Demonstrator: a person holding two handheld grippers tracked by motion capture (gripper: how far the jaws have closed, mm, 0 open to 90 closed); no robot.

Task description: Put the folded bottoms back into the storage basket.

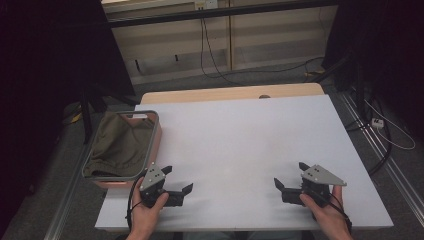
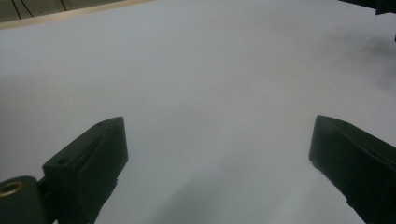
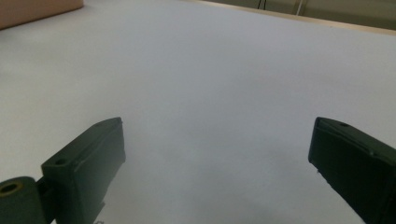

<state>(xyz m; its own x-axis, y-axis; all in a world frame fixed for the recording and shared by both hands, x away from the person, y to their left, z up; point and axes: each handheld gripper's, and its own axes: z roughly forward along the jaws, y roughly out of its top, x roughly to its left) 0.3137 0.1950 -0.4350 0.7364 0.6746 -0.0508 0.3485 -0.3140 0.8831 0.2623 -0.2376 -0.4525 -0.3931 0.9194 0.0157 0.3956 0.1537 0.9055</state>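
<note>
High view: the left gripper (image 1: 177,179) and right gripper (image 1: 291,175) rest low on the white table (image 1: 240,145), each with its 2 jaws spread wide and empty — facing each other. A wire-rimmed basket (image 1: 150,132) (olive cloth (image 1: 120,145) inside) sits just behind the left jaws.

On the table (image 1: 240,145), the basket (image 1: 150,150) sits at 9 o'clock, against the left edge, with a cloth (image 1: 120,145) lying in it. The left gripper (image 1: 176,179) rests at 7 o'clock, just beside the basket's near corner. The right gripper (image 1: 290,175) rests at 5 o'clock, well apart from the left gripper.
</note>
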